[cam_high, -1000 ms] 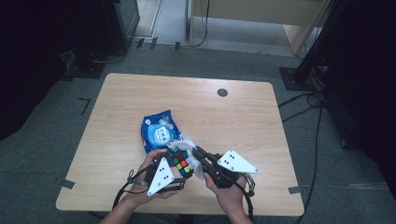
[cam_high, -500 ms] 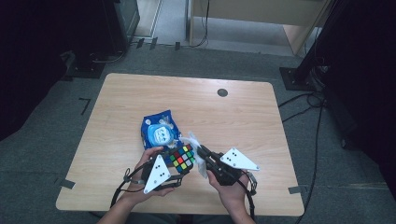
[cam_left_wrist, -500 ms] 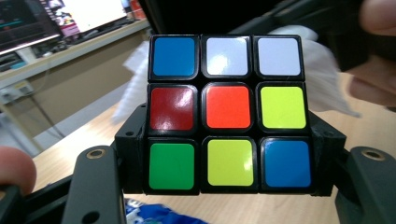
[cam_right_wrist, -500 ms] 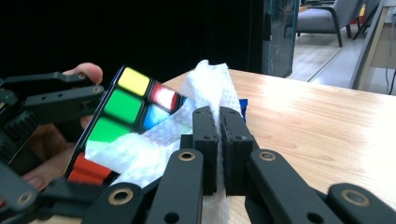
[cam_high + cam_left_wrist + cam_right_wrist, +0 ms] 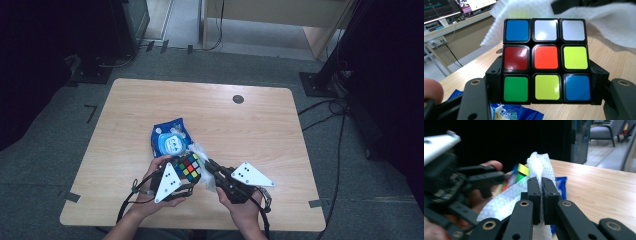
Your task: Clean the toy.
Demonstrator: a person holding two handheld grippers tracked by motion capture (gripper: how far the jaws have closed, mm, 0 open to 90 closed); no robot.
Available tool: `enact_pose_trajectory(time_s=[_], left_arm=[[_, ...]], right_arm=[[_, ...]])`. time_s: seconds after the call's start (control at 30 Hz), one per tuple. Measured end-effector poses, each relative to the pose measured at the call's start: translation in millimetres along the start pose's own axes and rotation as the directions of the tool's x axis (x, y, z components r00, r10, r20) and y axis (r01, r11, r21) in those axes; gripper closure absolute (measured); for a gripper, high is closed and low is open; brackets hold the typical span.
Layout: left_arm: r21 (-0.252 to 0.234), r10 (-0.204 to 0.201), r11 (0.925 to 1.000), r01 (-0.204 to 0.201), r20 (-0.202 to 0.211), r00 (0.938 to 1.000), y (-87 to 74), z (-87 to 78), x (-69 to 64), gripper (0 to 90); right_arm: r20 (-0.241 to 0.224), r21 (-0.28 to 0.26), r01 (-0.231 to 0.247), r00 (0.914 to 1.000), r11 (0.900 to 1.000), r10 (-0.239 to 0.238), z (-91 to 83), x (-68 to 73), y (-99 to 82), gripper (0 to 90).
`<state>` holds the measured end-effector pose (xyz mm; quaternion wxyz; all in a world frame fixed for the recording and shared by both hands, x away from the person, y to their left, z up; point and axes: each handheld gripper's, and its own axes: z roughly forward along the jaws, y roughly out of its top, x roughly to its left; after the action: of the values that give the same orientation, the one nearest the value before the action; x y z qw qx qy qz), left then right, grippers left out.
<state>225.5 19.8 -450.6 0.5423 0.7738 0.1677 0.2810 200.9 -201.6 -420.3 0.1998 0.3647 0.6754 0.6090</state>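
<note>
Left tongs (image 5: 544, 100) clamp cube (image 5: 546, 60); right tongs (image 5: 541, 195) pinch wipe (image 5: 539, 165), hiding cube's far side; blue pack (image 5: 170, 140) partly covered.

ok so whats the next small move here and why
Probably bring the white wipe against the puzzle cube and rub one face. The right gripper pinches the wipe, the left gripper clamps the cube, and the wipe hangs right beside it.
</note>
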Motion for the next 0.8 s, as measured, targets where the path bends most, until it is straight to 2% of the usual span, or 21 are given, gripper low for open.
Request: enact_pose_trajectory(time_s=[0.1,0.17,0.2,0.23,0.27,0.3,0.4,0.43,0.47,0.5,0.53,0.63,0.7,0.73,0.8], left_arm=[[0.014,0.002,0.9999,-0.002,0.009,1.0000,-1.0,2.7,-1.5,34.3],[0.025,0.006,0.9997,-0.007,0.012,0.9999,-1.6,4.8,-3.3,34.3],[0.028,0.010,0.9996,-0.010,0.014,0.9998,-1.7,5.5,-4.1,34.3],[0.026,0.009,0.9996,-0.009,0.015,0.9999,-1.7,6.0,-4.6,34.3],[0.024,0.009,0.9997,-0.009,0.015,0.9998,-1.7,6.0,-4.7,34.2],[0.026,0.013,0.9996,-0.014,0.013,0.9998,-1.8,5.5,-4.4,34.2],[0.029,0.014,0.9995,-0.014,0.004,0.9999,-4.0,3.7,-0.7,34.2],[0.030,0.011,0.9995,-0.011,0.001,0.9999,-5.1,2.9,1.3,34.3],[0.031,0.005,0.9995,-0.005,-0.002,1.0000,-6.0,2.2,3.2,34.2],[0.030,-0.001,0.9995,0.001,-0.002,1.0000,-6.8,1.7,5.2,34.2],[0.029,-0.006,0.9996,0.007,-0.003,1.0000,-7.5,1.3,6.8,34.2],[0.032,-0.007,0.9995,0.007,-0.008,0.9999,-8.3,0.8,8.4,34.2],[0.034,-0.005,0.9994,0.005,-0.008,1.0000,-8.7,1.2,8.2,34.2],[0.035,-0.004,0.9994,0.004,-0.008,1.0000,-9.0,1.6,8.0,34.2],[0.035,-0.001,0.9994,0.001,-0.007,1.0000,-9.8,2.3,7.5,34.2]], right_arm=[[-0.021,-0.015,-0.007,0.9998,0.9999,0.007,-1.0,5.1,2.4,87.6],[-0.061,-0.012,-0.012,0.9981,0.9999,0.011,-1.1,9.9,4.0,87.3],[-0.074,-0.010,0.040,0.9964,0.9992,-0.040,-0.6,16.7,5.8,87.2],[-0.074,-0.010,0.040,0.9964,0.9992,-0.040,-0.6,16.7,5.8,87.2],[-0.060,-0.015,0.061,0.9962,0.9980,-0.062,-1.5,18.5,7.6,87.1],[-0.049,-0.026,0.057,0.9971,0.9981,-0.058,-3.3,17.9,9.8,87.1],[0.011,-0.055,0.029,0.9995,0.9981,-0.028,-11.6,1.9,17.2,87.1],[0.036,-0.065,0.025,0.9991,0.9975,-0.023,-15.0,-6.6,18.5,87.1],[0.090,-0.071,-0.003,0.9959,0.9975,0.009,-22.0,-22.6,18.9,87.1],[0.090,-0.071,-0.003,0.9959,0.9975,0.009,-22.0,-22.6,18.9,87.1],[0.109,-0.074,-0.019,0.9936,0.9971,0.027,-24.4,-30.2,18.2,87.1],[0.174,-0.057,-0.024,0.9841,0.9981,0.034,-26.1,-49.5,11.2,87.0],[0.199,-0.028,-0.032,0.9794,0.9991,0.037,-22.9,-59.4,3.3,86.8],[0.219,0.000,-0.043,0.9749,0.9991,0.042,-17.5,-66.9,-6.2,86.4],[0.226,0.017,-0.052,0.9730,0.9985,0.046,-14.1,-69.7,-10.8,86.2]])
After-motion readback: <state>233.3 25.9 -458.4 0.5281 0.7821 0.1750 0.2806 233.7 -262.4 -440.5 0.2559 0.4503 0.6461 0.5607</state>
